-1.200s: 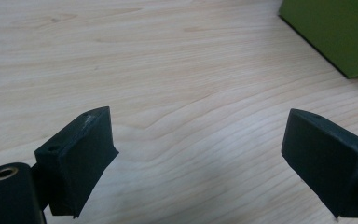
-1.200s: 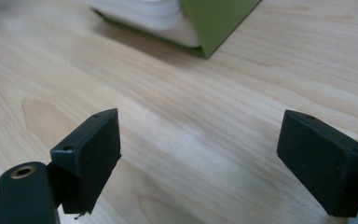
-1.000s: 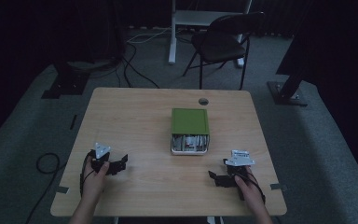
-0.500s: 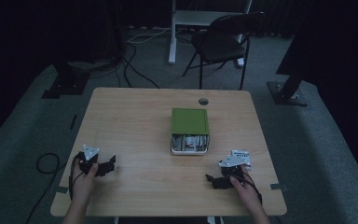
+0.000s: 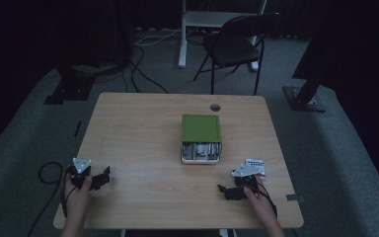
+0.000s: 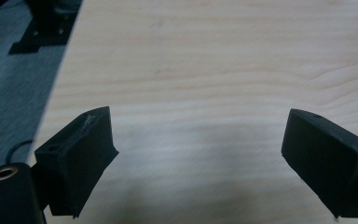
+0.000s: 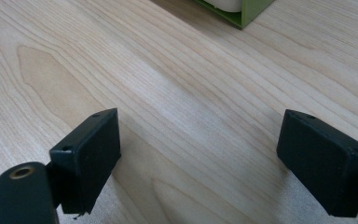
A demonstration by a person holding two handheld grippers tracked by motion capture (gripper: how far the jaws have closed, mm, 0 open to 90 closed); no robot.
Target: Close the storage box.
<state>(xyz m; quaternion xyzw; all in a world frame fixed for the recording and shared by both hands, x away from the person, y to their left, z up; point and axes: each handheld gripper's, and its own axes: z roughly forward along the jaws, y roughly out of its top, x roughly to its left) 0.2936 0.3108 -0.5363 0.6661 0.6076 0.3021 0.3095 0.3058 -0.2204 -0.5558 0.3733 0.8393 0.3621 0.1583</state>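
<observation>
A green box [image 5: 201, 128] sits in the middle of the wooden table [image 5: 143, 133], its near side showing a white tray of packets [image 5: 201, 151]. My left gripper [image 5: 103, 177] rests at the table's front left, held by a hand; in the left gripper view its jaws stand wide apart over bare wood, and the gripper [image 6: 200, 140] holds nothing. My right gripper [image 5: 224, 191] lies at the front right, its jaws pointing left. The right gripper [image 7: 200, 140] is open too, with a corner of the green box [image 7: 242, 11] at the top of its view.
A round cable hole [image 5: 215, 107] pierces the table's far edge. Behind the table stands a dark folding chair [image 5: 237, 47] on grey carpet. Cables [image 5: 47, 173] trail on the floor at the left. The table's left edge [image 6: 58, 79] lies close beside the left gripper.
Both hands have drawn back toward the table's front edge; the left gripper also moved outward to the left. The box has not moved.
</observation>
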